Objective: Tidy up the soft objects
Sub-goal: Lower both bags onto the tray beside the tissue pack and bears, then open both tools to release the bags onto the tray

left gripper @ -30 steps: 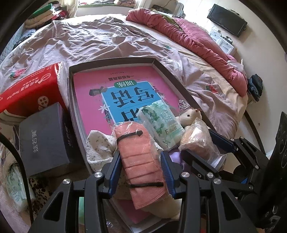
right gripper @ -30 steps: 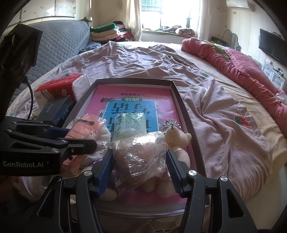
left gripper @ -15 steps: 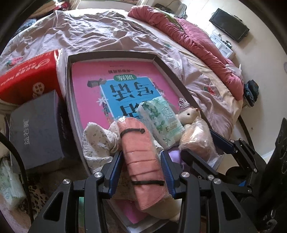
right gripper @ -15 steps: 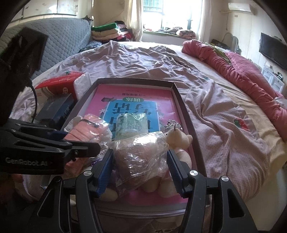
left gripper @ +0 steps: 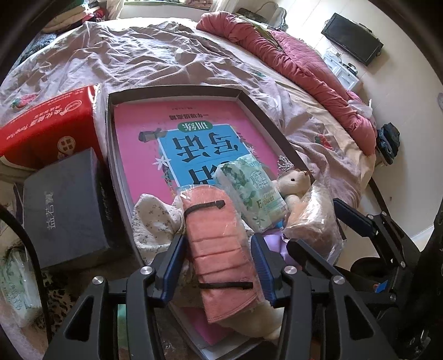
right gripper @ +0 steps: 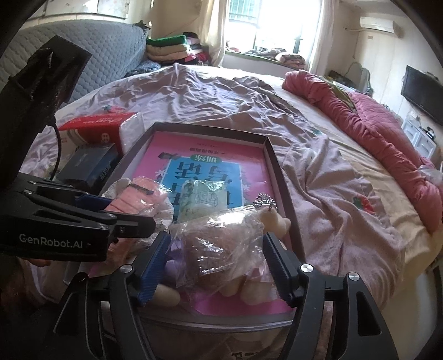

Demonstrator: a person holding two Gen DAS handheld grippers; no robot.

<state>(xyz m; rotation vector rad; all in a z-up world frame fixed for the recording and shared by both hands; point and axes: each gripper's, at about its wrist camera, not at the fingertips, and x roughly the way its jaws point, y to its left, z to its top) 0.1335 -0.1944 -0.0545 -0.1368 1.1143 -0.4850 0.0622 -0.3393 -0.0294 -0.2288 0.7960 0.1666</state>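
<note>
Roughly, going L to R in the left wrist view: red box (left gripper: 47,124) at 10 o'clock, dark box (left gripper: 66,205) at 9, then the tray (left gripper: 265,116) w/ its pink book (left gripper: 144,144) on the bed (left gripper: 155,58). The left gripper (left gripper: 218,263) has both fingers clamped on the bagged pink towel (left gripper: 216,235), held over the tray's near end; floral cloth (left gripper: 155,221) just beside at 8 o'clock, tissue pack (left gripper: 252,193) and plush toy (left gripper: 293,182) toward 2. The right gripper (right gripper: 216,265) is clamped on a bagged brown item (right gripper: 218,243), also over the tray's near end. Risk, IMO: slick plastic wrap could slide between the pads, or the 2 grippers, nearly touching, could bump and knock the plush out. Only the right wrist view shows the window (right gripper: 243,16) at 12 and the folded clothes stack (right gripper: 169,47) at 11; only the left shows the towel's black bands.
</note>
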